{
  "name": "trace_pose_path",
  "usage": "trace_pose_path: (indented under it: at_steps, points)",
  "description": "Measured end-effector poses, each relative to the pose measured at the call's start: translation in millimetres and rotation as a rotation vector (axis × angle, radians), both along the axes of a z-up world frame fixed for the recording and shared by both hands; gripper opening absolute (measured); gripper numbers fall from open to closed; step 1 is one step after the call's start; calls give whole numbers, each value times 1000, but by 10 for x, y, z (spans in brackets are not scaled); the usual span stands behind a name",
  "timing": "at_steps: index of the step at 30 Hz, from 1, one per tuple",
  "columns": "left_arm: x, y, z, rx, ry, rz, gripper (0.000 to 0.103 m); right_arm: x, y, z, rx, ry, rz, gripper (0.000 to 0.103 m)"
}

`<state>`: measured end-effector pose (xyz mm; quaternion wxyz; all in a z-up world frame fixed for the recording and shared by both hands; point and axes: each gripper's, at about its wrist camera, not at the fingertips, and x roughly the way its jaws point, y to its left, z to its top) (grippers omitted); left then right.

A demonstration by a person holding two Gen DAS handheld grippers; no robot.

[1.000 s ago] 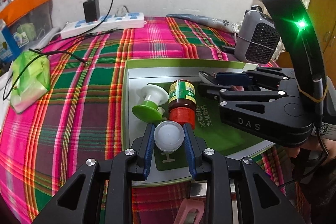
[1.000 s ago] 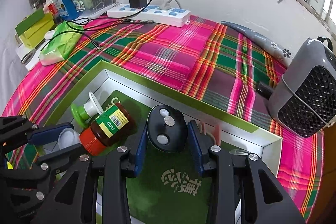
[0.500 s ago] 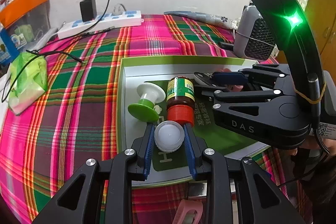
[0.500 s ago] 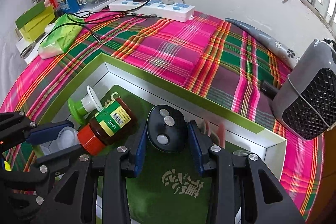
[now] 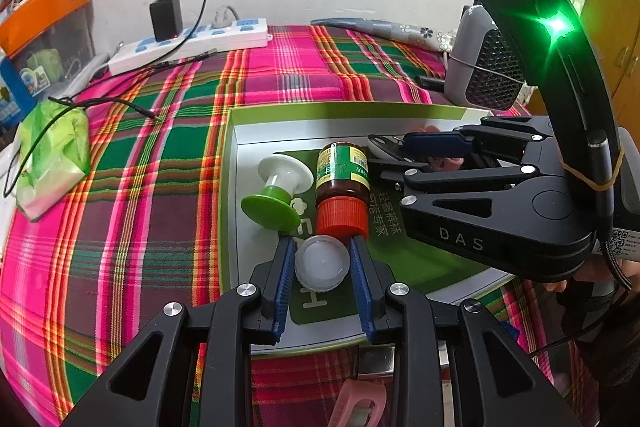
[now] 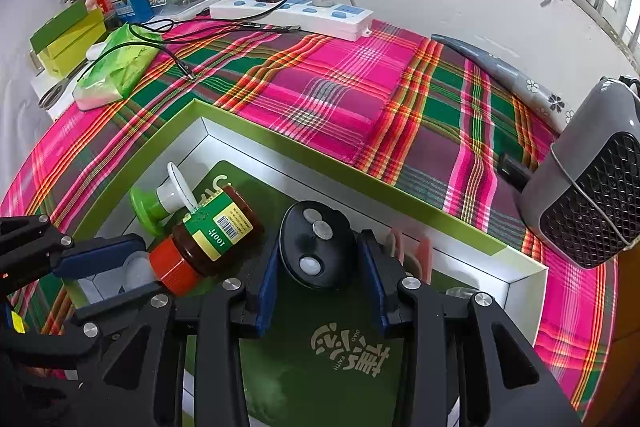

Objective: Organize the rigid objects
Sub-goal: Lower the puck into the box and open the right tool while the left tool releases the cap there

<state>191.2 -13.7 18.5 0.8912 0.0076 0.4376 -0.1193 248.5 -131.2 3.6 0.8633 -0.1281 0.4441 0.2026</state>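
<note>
Rigid objects are all landing in the green-rimmed box point(image 6: 280, 143) on the plaid-covered bench point(image 5: 160, 187). The left fingers point(image 5: 285, 267) have a small white cap point(image 5: 322, 261) between them. The pads sit right up against both its sides, and honestly I can't tell if they actually squeeze it or just frame it.

The right fingers point(image 6: 266, 279) have just been opening. The black oval gadget point(image 6: 316, 247) is between them on the green liner, and I see a sliver of gap each side, so I'd call that one let go.

What worries me is the brown bottle point(image 5: 342, 175). It lies on its side with its red lid just past the left fingertips, almost touching the cap. Beside it lies a green-and-white spool thing point(image 5: 276, 191). If the left fingers pull away crooked, they could nudge the bottle and it would roll. The cap is round too, so a sticky pad might drag or flip it. The same goes for the gadget if a right pad catches its edge.
</note>
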Motion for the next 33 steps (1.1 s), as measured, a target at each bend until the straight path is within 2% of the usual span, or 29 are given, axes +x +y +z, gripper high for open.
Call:
trace_pose_path:
  at_steps: [3, 33]
  points:
    - [-3, -3, -3, 0, 1, -1, 27, -1, 4, -2, 0, 2, 1, 46]
    - [-325, 91, 174, -32, -40, 18, 30, -309, -96, 195, 27, -54, -44, 47]
